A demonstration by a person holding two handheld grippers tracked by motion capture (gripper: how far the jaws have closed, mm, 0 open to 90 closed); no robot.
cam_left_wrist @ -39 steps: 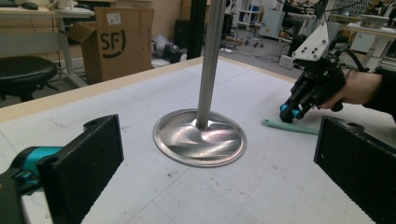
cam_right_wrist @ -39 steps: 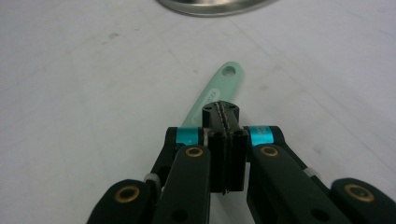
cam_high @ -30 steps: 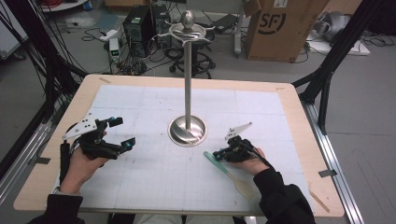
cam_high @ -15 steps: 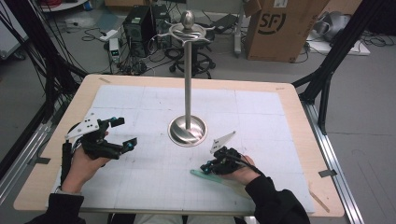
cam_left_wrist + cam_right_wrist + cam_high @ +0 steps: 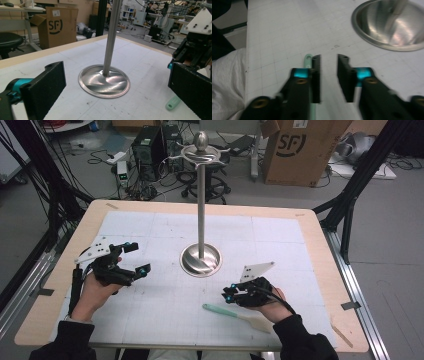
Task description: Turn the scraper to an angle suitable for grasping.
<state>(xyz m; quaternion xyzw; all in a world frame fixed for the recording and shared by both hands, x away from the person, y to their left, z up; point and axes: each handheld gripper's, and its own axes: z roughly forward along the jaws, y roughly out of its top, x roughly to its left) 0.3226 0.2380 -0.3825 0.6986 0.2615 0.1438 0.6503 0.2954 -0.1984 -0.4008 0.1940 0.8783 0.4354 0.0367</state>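
Observation:
A spatula [image 5: 235, 313] with a mint-green handle and pale blade lies flat on the white mat near the front edge. My right gripper [image 5: 227, 294] hovers just behind it, pointing left. In the right gripper view my right gripper [image 5: 329, 60] is open with a narrow empty gap, and the green handle [image 5: 307, 60] runs along the outside of its left jaw. My left gripper [image 5: 138, 257] is held at the left of the mat, wide open and empty. In the left gripper view it [image 5: 117, 97] faces the metal stand [image 5: 103, 81].
The steel stand has a round dished base [image 5: 200, 260] at mid-table and a tall pole [image 5: 201, 200] topped with hooks. The wooden table edge [image 5: 310, 220] frames the mat. A cardboard box [image 5: 295, 150] and cables sit on the floor beyond.
My right hand has moved left and toward the front edge, and the spatula has shifted the same way and now lies flat. The left gripper has barely moved.

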